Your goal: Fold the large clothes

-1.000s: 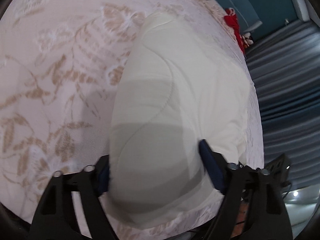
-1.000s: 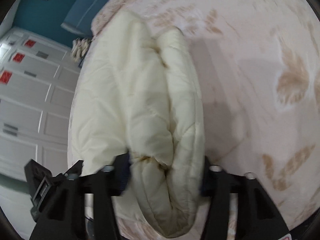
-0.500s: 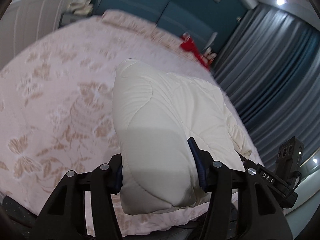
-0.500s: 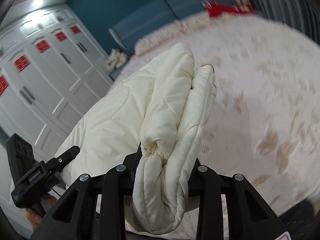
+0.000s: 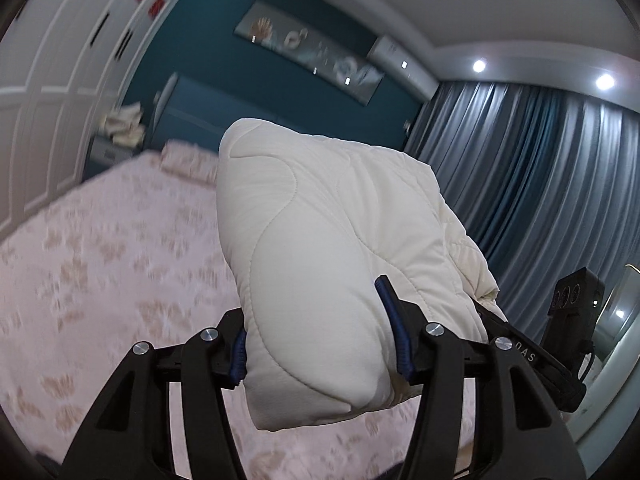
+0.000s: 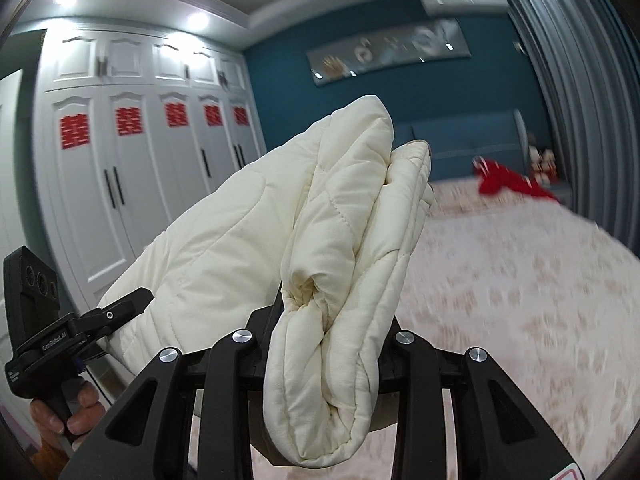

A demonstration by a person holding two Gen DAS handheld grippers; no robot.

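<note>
A cream quilted garment (image 5: 320, 220), folded thick, hangs lifted above the pink floral bed (image 5: 100, 280). My left gripper (image 5: 316, 328) is shut on one end of it, with blue pads (image 5: 394, 332) pressing into the padding from both sides. In the right wrist view the garment (image 6: 340, 208) shows as a doubled roll, and my right gripper (image 6: 332, 320) is shut on that bunched end. The fabric hides the right fingertips. The left gripper's body (image 6: 60, 332) and the hand (image 6: 76, 412) holding it show at lower left, the garment spanning between both grippers.
White wardrobe doors (image 6: 132, 184) with red stickers stand at the left, grey curtains (image 5: 540, 184) at the right. A teal headboard (image 6: 472, 140) and a red item (image 6: 504, 184) sit at the bed's far end. Folded cloth (image 5: 120, 124) rests on a nightstand.
Both grippers closed tighter on the garment and rose with it off the bed. Both views swung from looking down at the bedspread to looking level across the room.
</note>
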